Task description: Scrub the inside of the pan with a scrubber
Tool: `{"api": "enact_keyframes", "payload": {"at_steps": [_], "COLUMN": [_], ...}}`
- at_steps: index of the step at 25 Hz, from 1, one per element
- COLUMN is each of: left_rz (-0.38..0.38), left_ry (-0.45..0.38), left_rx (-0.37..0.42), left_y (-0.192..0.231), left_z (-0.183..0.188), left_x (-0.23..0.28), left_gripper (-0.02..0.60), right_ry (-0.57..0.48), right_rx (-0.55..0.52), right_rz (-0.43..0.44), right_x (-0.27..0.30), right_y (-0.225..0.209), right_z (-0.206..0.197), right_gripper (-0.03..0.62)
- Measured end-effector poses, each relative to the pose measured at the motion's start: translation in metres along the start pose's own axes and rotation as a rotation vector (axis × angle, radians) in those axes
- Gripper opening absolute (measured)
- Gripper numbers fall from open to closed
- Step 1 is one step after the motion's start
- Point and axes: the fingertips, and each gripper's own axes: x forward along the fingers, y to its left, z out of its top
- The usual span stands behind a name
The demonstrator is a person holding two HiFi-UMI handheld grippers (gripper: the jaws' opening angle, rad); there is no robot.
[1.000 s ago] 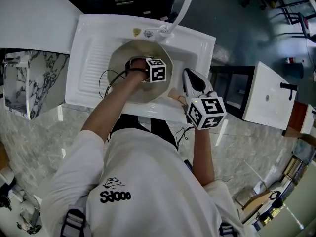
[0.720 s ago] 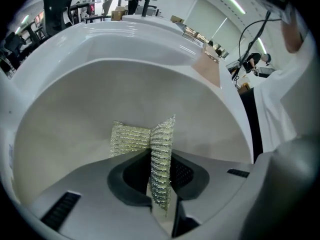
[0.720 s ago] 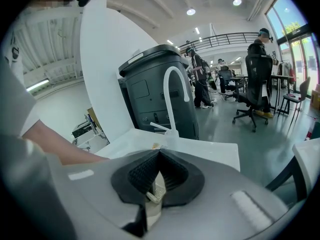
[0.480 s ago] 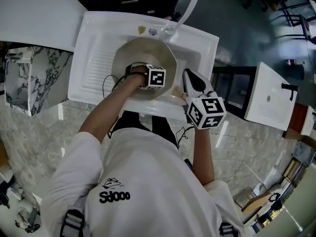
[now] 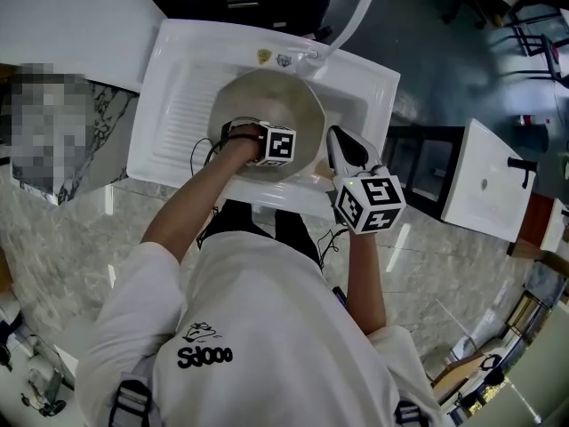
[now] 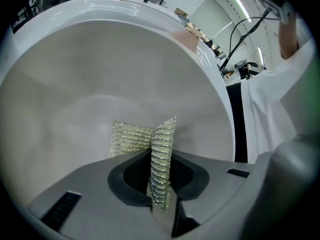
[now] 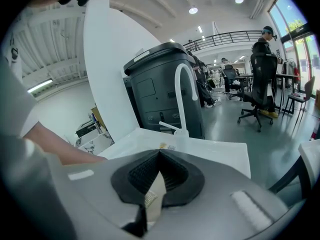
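In the sink lies the pan, its handle running out from the pan's near rim and clamped in the right tongs, while the left tongs, down inside the pan, pinch the mesh scrubber close against its pale wall.

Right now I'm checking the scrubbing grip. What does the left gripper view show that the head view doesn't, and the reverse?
Only the left gripper view: the mesh scrubber pinched in the shut jaws of the left gripper, its free end spread toward the pale inner wall of the pan. Only the head view: the white sink around the pan, the faucet above it, and the right gripper at the pan's near right rim. Both: the pan's inside and the person's white shirt.
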Motion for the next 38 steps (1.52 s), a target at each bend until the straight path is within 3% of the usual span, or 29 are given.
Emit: {"api": "enact_keyframes", "payload": {"at_steps": [5,9,15,19,27,38], "left_rz": [0.027,0.100,0.318,0.479,0.612,0.680], "left_ry": [0.053,0.046,-0.034,-0.029,-0.206,-0.396], "left_rx": [-0.058,-0.101,-0.128,-0.101,-0.158,-0.230], "left_y": [0.013,0.031,0.075,0.099,0.104,0.085], "left_z": [-0.021,-0.031,-0.023,-0.022,-0.013,-0.040], "left_x": [-0.004,-0.017,-0.037,-0.047,-0.100,-0.200], "left_gripper": [0.061,0.061,0.063,0.063,0.063,0.063], "right_ry": [0.003,0.004,0.003,-0.006,-0.042,-0.140], "right_rx": [-0.003,-0.004,-0.006,-0.007,-0.031,-0.096], "right_rz": [0.001,-0.001,-0.014,-0.026,-0.031,-0.025], "right_x": [0.003,0.005,0.004,0.002,0.005,0.012], "right_y": [0.003,0.002,-0.002,-0.007,-0.013,-0.010], "right_z": [0.001,0.001,0.004,0.008,0.030,0.083], "right_gripper": [0.009,0.009,0.009,0.009,0.009,0.009]}}
